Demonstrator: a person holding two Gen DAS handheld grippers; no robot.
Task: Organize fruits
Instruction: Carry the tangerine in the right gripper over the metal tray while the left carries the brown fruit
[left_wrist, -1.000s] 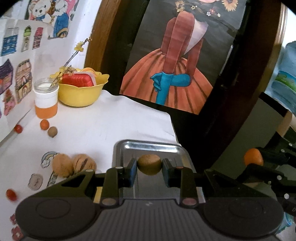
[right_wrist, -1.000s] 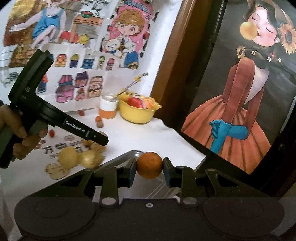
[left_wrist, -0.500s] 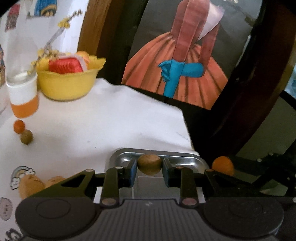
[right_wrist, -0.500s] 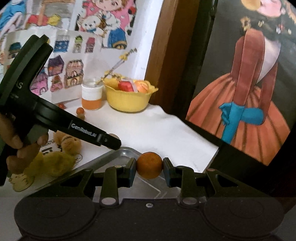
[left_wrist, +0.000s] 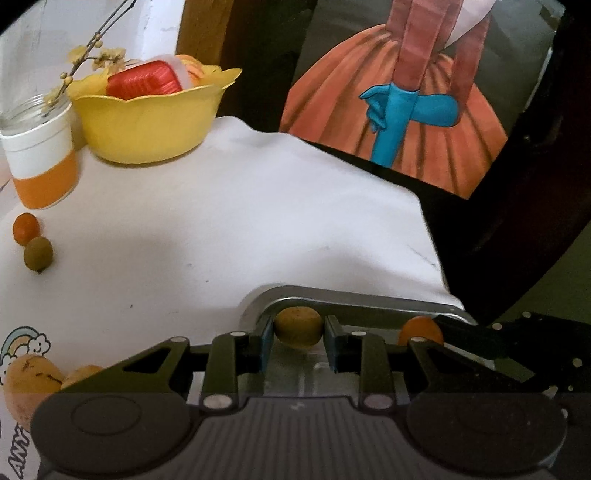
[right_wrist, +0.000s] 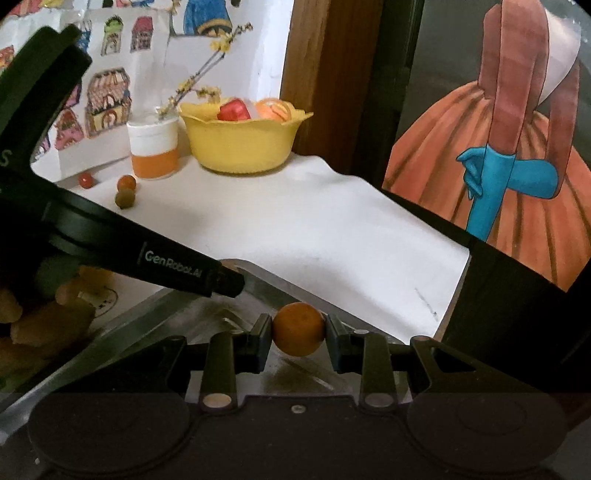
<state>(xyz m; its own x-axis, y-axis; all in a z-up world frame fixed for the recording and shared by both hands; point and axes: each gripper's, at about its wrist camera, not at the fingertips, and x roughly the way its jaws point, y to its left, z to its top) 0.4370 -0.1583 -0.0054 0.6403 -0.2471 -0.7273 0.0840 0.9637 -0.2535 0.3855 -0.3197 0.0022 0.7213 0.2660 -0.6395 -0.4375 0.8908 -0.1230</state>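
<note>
Both jaws grip fruit over the metal tray (left_wrist: 354, 301) at the table's near edge: left gripper (left_wrist: 298, 328) a brownish fruit (left_wrist: 297, 327); right gripper (right_wrist: 298, 329) a small orange (right_wrist: 298, 328). Neither is released yet; several fruits (left_wrist: 32, 245) wait near the far-left corner.

I see a bench (left_wrist: 258, 206) covered with white cloth, standing in a corner. Behind it the white wall (right_wrist: 155, 55) carries many coloured cartoon drawings (right_wrist: 107, 99). To the right stands a brown wooden post (right_wrist: 325, 74), then a dark panel with a poster (left_wrist: 406, 110) of an orange dress and blue gloves.
</note>
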